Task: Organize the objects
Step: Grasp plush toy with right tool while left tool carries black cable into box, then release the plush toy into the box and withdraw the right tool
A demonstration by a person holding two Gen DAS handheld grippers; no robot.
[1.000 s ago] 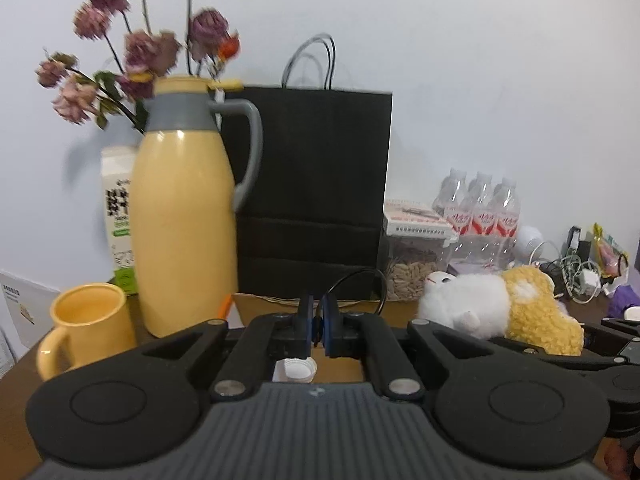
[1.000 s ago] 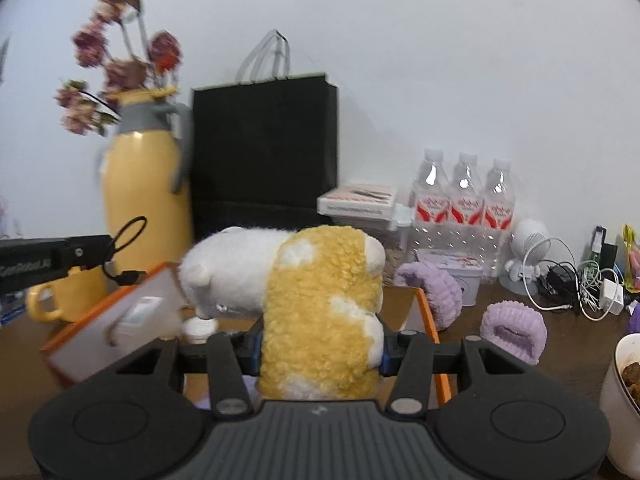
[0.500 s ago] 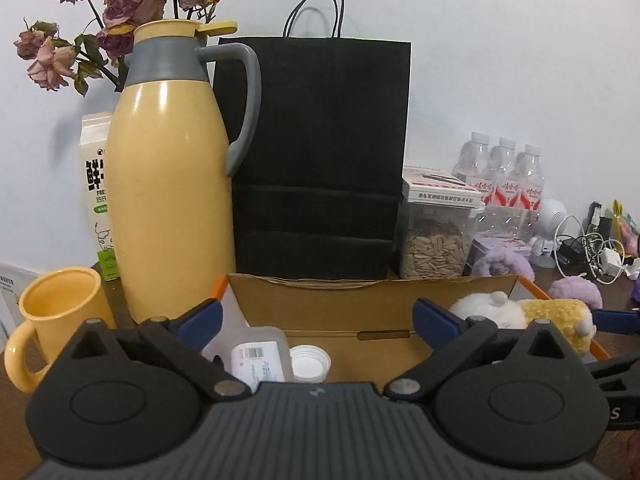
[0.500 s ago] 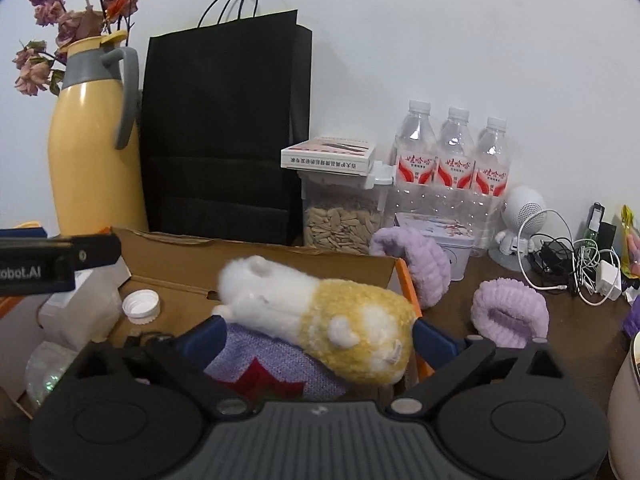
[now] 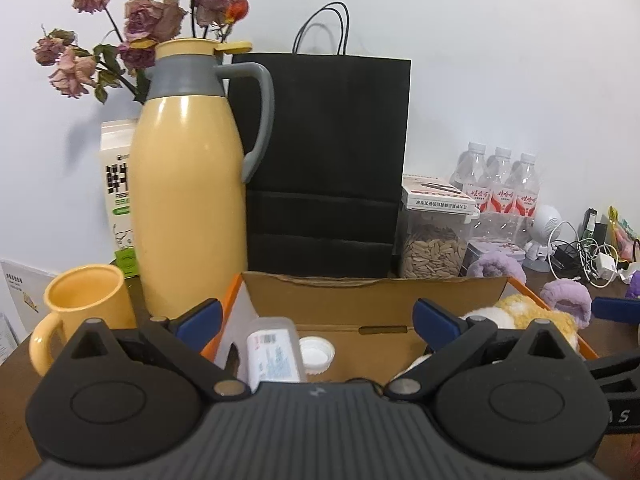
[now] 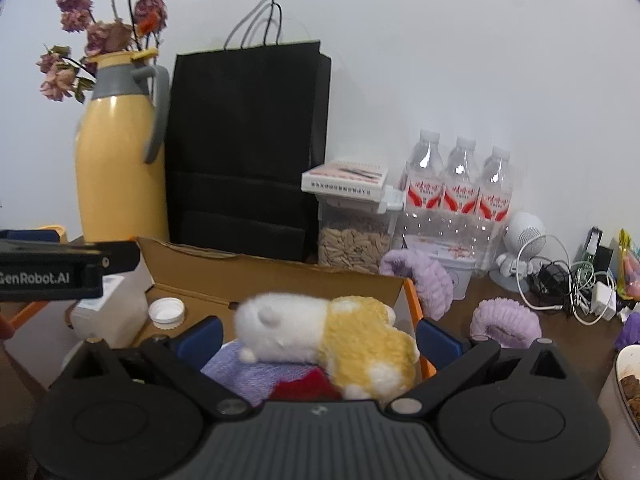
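An open cardboard box (image 5: 372, 292) with orange edges sits in front of both grippers; it also shows in the right wrist view (image 6: 280, 276). Inside lie a white and yellow plush toy (image 6: 332, 340), a purple cloth with a red patch (image 6: 256, 376), a clear plastic bottle (image 5: 272, 352) and its white cap (image 5: 316, 354). The plush toy also shows in the left wrist view (image 5: 520, 316). My left gripper (image 5: 316, 320) is open and empty over the box's left part. My right gripper (image 6: 320, 336) is open, with the plush toy lying loose between its fingers.
A yellow thermos (image 5: 188, 200), a yellow mug (image 5: 84, 304), a milk carton (image 5: 118, 188) and a black paper bag (image 5: 324, 160) stand behind the box. A seed jar (image 6: 352, 240), water bottles (image 6: 460, 188), purple wristbands (image 6: 504, 324) and cables (image 6: 568, 280) lie to the right.
Both grippers opened. The right gripper let go of the plush toy, which now lies in the box. The left gripper released what it held shut and pulled back slightly.
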